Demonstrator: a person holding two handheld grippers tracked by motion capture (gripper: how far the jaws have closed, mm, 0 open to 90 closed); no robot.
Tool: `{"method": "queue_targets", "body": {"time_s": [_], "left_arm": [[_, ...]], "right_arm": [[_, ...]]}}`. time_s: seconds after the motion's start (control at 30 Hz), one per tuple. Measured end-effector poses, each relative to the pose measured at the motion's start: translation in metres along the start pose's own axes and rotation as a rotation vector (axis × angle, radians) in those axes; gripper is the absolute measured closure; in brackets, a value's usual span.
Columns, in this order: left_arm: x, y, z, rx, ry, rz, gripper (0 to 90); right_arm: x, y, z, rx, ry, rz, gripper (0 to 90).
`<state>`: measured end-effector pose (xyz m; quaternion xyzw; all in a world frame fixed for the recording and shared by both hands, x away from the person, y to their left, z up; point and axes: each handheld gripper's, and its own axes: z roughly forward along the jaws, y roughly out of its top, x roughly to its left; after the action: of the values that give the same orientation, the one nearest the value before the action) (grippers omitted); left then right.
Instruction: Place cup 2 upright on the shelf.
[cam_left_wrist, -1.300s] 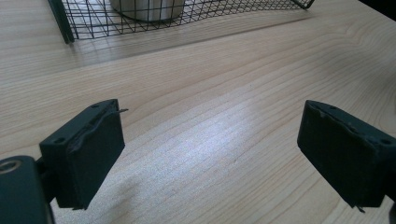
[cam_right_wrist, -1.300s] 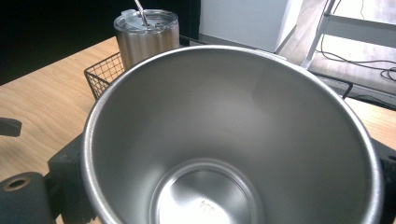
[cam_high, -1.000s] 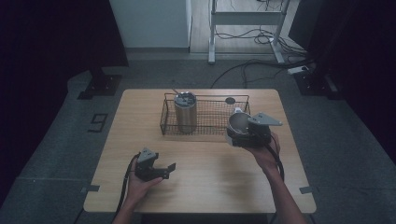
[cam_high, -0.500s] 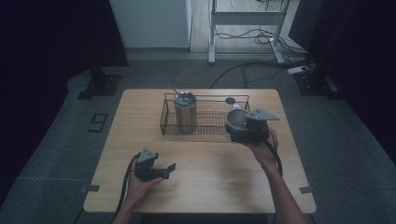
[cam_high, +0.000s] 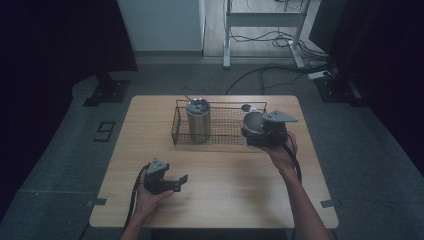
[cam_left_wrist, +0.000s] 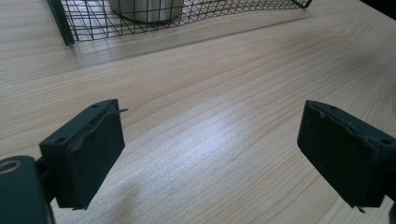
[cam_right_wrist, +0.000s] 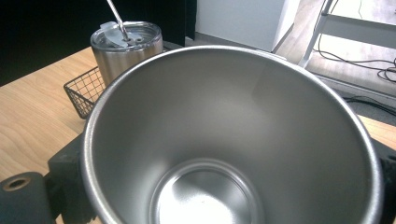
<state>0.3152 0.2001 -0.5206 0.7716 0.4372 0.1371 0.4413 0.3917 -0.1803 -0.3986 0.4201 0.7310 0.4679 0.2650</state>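
My right gripper (cam_high: 252, 135) is shut on an empty steel cup (cam_right_wrist: 233, 140), holding it at the right end of the wire basket (cam_high: 225, 131). The cup (cam_high: 254, 121) has no lid and its mouth faces the right gripper view's camera. A second steel tumbler (cam_high: 198, 120) with a lid and a straw stands upright in the left part of the basket; the same tumbler (cam_right_wrist: 126, 44) appears behind the cup. Near the table's front left, my left gripper (cam_high: 181, 183) rests low over bare wood, open, with nothing between its fingers (cam_left_wrist: 88, 154).
The wooden table (cam_high: 220, 200) has free surface in front of the basket. A small dark round object (cam_high: 245, 107) lies behind the basket's right end. Beyond the table, cables and a metal stand (cam_high: 260, 30) sit on the grey floor.
My right gripper with the cup has shifted slightly away from me, closer to the basket's right end. The left gripper has stayed where it was.
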Motion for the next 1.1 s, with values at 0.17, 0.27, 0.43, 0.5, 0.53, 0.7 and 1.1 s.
{"method": "queue_targets", "body": {"time_s": [0.17, 0.27, 0.43, 0.5, 0.53, 0.7, 1.1], "left_arm": [[-0.001, 0.000, 0.000, 0.002, 0.000, 0.005, 7.3], [0.000, 0.000, 0.000, 0.001, 0.002, 0.005, 7.3], [0.001, 0.000, -0.001, -0.002, 0.005, 0.003, 7.3], [0.001, 0.000, 0.000, -0.001, 0.004, 0.003, 7.3], [0.001, 0.000, 0.000, -0.001, 0.004, 0.003, 7.3], [0.001, 0.000, -0.001, 0.003, -0.002, 0.003, 7.3], [0.003, 0.001, -0.004, -0.004, -0.004, -0.002, 7.4]], "right_arm": [[-0.001, 0.003, 0.004, 0.005, 0.000, -0.003, 6.6], [-0.002, 0.004, 0.006, 0.008, 0.001, -0.004, 6.6], [-0.004, 0.007, 0.011, 0.017, -0.003, -0.003, 6.6], [-0.006, 0.009, 0.014, 0.022, -0.008, -0.002, 6.6], [-0.006, 0.009, 0.014, 0.022, -0.008, -0.002, 6.6], [-0.009, 0.012, 0.019, 0.021, -0.012, 0.005, 6.6], [-0.007, 0.021, 0.033, 0.028, -0.013, -0.001, 6.6]]}}
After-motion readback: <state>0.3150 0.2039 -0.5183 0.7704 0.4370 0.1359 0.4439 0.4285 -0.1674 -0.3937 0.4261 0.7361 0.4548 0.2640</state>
